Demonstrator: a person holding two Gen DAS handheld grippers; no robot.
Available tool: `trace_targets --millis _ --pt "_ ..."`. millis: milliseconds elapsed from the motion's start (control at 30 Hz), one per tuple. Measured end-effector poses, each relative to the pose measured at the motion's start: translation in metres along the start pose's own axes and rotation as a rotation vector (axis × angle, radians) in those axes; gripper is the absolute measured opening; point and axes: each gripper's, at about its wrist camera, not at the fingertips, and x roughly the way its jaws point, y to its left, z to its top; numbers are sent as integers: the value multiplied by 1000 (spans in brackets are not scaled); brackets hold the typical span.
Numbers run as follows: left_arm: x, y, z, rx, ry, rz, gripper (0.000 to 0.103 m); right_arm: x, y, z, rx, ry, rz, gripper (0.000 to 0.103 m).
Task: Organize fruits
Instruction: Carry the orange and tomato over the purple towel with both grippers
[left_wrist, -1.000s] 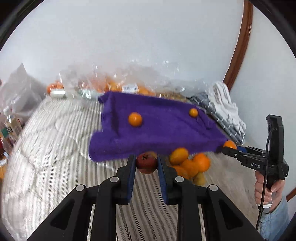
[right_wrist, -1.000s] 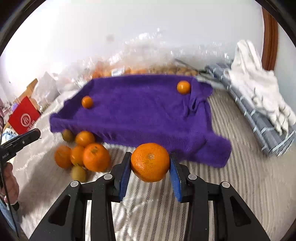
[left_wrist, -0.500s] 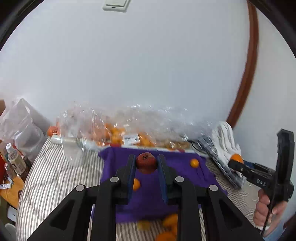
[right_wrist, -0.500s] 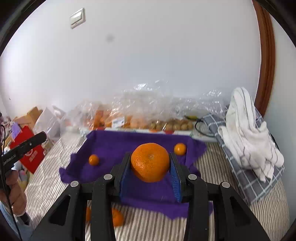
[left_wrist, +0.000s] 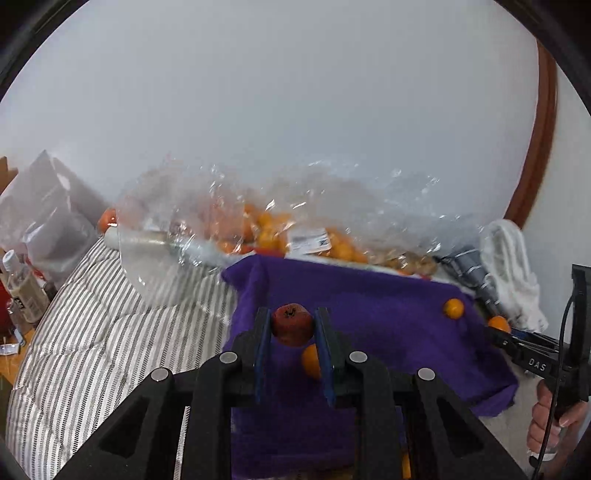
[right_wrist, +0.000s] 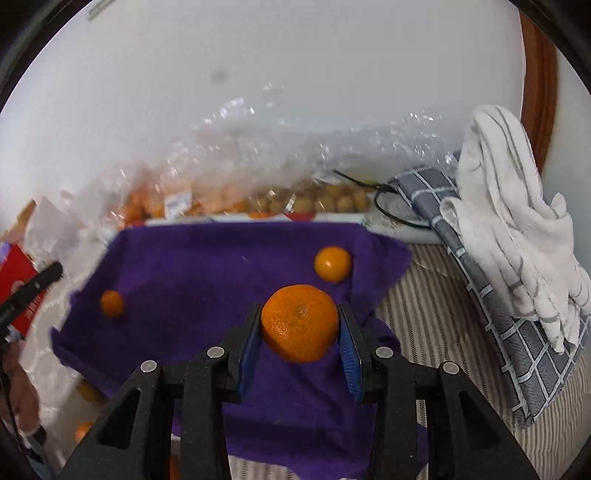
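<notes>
we see a striped bed (left_wrist: 92, 332) with a purple towel (right_wrist: 207, 266) spread across it, clear fruit bags (left_wrist: 258, 221) along its far edge. our right hand-held gripper (right_wrist: 300, 326) is clamped on a big mandarin (right_wrist: 300, 323) above the towel's near right part. our left hand-held gripper (left_wrist: 292, 326) is clamped on a small dark red fruit (left_wrist: 292, 324) over the towel's near left. two small oranges (right_wrist: 333, 264) (right_wrist: 112, 303) lie on the towel.

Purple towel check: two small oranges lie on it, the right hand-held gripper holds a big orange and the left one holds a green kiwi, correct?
Not quite. The left hand-held gripper holds a small dark red fruit, not a green kiwi; the left wrist view shows it. The rest stands: two small oranges on the purple towel, big orange in the right hand-held gripper.
</notes>
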Motion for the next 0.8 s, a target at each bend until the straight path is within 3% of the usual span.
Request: trace_targets --millis 333,800 --pt "21 0 -14 0 68 45 23 22 0 -12 -13 52 6 39" --pt "27 -9 -21 42 109 30 23 34 8 -20 -40 95 12 40"
